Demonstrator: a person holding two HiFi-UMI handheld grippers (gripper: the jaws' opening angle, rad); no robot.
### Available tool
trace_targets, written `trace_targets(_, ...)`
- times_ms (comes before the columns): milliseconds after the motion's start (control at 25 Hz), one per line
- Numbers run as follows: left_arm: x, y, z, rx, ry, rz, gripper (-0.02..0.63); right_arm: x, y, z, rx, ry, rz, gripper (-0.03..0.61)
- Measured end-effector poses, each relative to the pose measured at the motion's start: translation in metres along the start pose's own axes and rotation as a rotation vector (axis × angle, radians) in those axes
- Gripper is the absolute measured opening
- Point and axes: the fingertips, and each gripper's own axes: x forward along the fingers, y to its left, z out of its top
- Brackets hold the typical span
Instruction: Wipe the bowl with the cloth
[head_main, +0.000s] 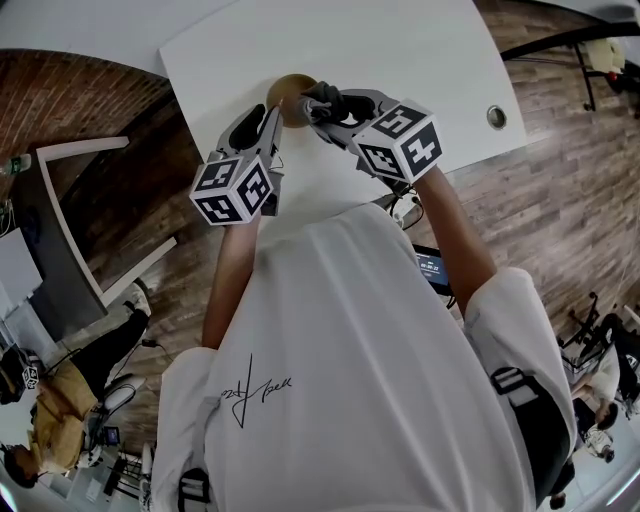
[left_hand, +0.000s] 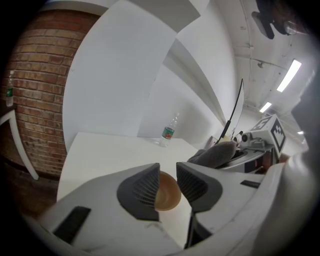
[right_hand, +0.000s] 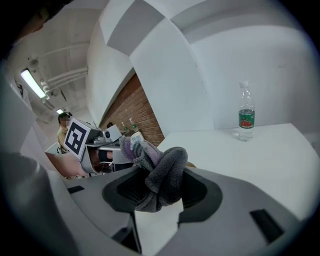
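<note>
The right gripper (right_hand: 161, 194) is clamped on a bunched grey cloth (right_hand: 167, 169). The left gripper (left_hand: 167, 173) has its jaws slightly apart. The brown bowl (left_hand: 168, 194) shows in the gap, sitting on the white table (head_main: 420, 50) just beside the cloth.

Head view steeply down; gripper views low, level; bowl (head_main: 290, 92) shared.

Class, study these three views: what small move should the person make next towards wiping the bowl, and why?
Probably close the left gripper on the bowl to steady it. Its jaws stand apart with the bowl showing in the gap between them, while the right gripper is clamped on the cloth close by, ready to wipe.
</note>
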Motion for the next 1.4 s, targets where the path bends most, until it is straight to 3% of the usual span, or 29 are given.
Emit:
trace_targets(400, -0.030, -0.018, 0.019, 0.005, -0.108, -0.004, 0.011, -0.036, 0.017, 0.009, -0.037, -0.068, -0.059, 0.181)
trace_targets(720, -0.054, -0.038, 0.038, 0.028, -0.217, -0.044, -0.005, -0.061, 0.022, 0.010, -0.033, -0.109, -0.094, 0.179)
trace_targets(1400, -0.064, -0.050, 0.032, 0.020, -0.161, -0.088, -0.005, -0.077, 0.030, 0.015, -0.054, -0.113, -0.119, 0.179)
